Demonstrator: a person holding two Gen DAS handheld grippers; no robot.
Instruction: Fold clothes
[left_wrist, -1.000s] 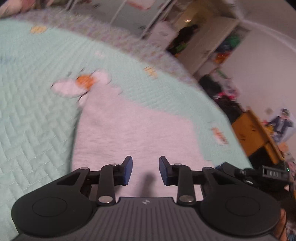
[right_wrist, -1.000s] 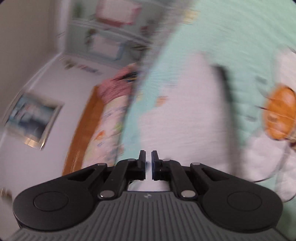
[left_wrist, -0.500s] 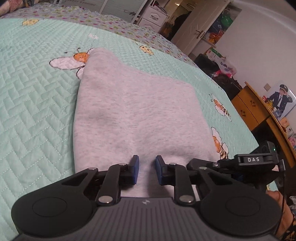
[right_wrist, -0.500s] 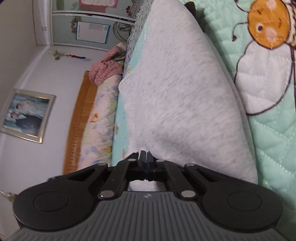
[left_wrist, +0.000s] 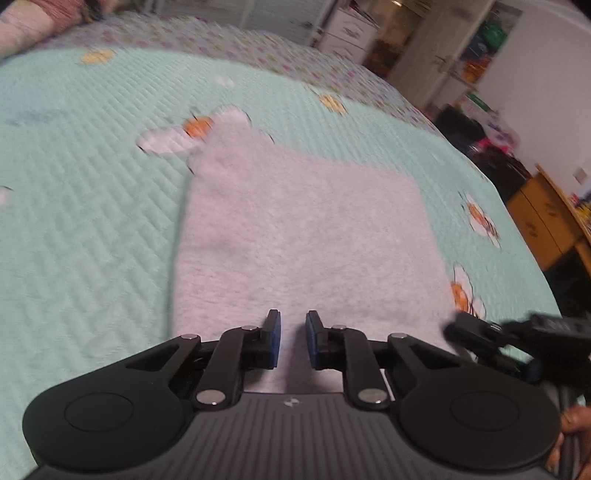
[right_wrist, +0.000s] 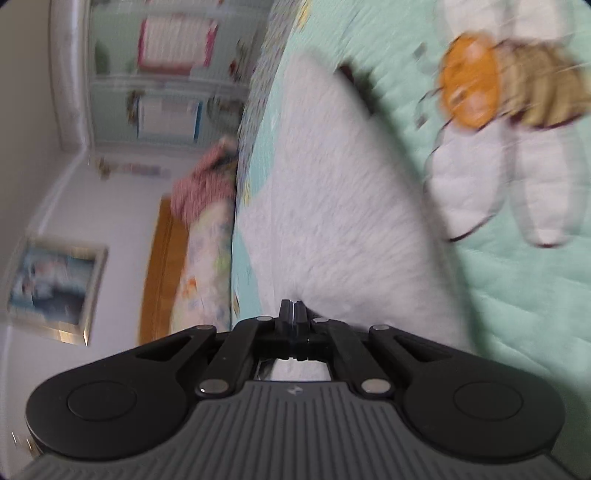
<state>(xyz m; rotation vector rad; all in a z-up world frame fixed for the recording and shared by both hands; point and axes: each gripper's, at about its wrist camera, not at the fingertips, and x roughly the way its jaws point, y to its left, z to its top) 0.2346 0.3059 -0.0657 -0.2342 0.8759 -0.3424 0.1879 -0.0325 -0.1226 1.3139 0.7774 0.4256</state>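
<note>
grey garment (left_wrist: 303, 236) lies on the quilt (left_wrist: 85, 236) as a neat folded rectangle, maybe one fold left. left gripper (left_wrist: 293, 334) closing over its near edge, nothing pinched yet. right gripper (right_wrist: 292, 314) clenched at the garment's edge, can't tell if it grips cloth.

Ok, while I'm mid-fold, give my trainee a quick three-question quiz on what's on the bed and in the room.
1. True or false: the grey garment lies on a mint-green quilt.
2. Which motif is stitched on the quilt? A) bees B) cars C) fish
3. In the right wrist view, what hangs on the wall at the left?

Key: 1 true. 2 A. 3 a framed picture.
</note>
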